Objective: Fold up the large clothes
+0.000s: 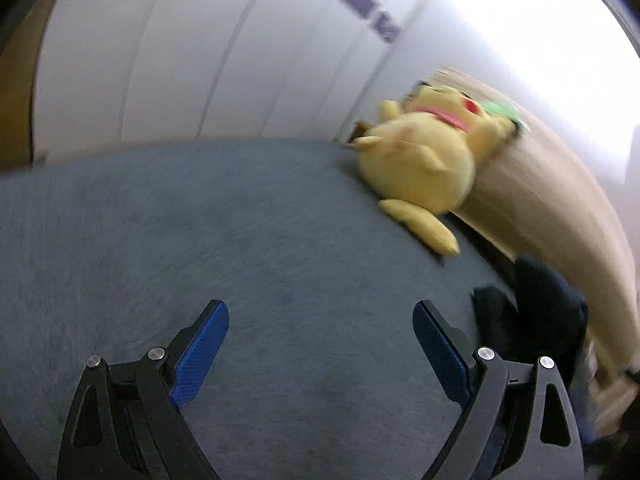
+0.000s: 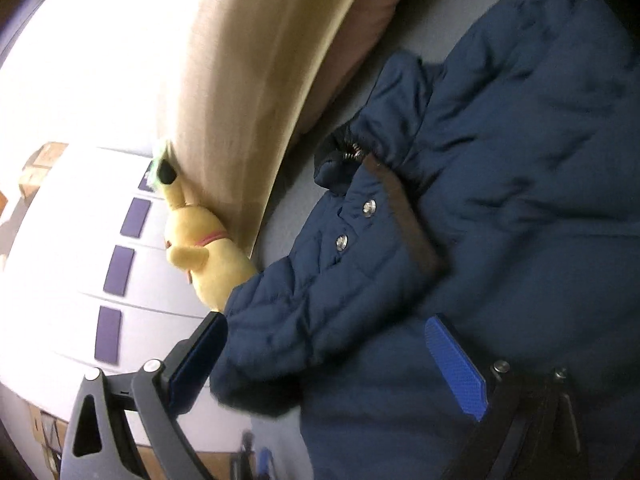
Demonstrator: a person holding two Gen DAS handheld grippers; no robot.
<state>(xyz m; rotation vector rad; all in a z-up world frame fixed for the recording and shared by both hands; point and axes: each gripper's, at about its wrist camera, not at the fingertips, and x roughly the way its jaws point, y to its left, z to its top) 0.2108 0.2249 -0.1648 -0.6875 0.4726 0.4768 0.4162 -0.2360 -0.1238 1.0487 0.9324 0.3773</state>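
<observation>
A navy quilted puffer jacket (image 2: 500, 184) with metal snaps and a zipper lies on the grey bed, filling the right wrist view. My right gripper (image 2: 326, 344) is open, its blue-padded fingers spread over the jacket's lower edge, holding nothing. In the left wrist view only a dark corner of the jacket (image 1: 532, 320) shows at the right, just beyond the right finger. My left gripper (image 1: 320, 332) is open and empty above the bare grey bed surface (image 1: 200, 232).
A yellow plush toy (image 1: 420, 160) lies against a beige pillow (image 1: 540, 208) at the head of the bed; the toy also shows in the right wrist view (image 2: 208, 256). A white wardrobe (image 1: 180, 60) stands behind. Cardboard boxes (image 2: 40, 168) lie beyond.
</observation>
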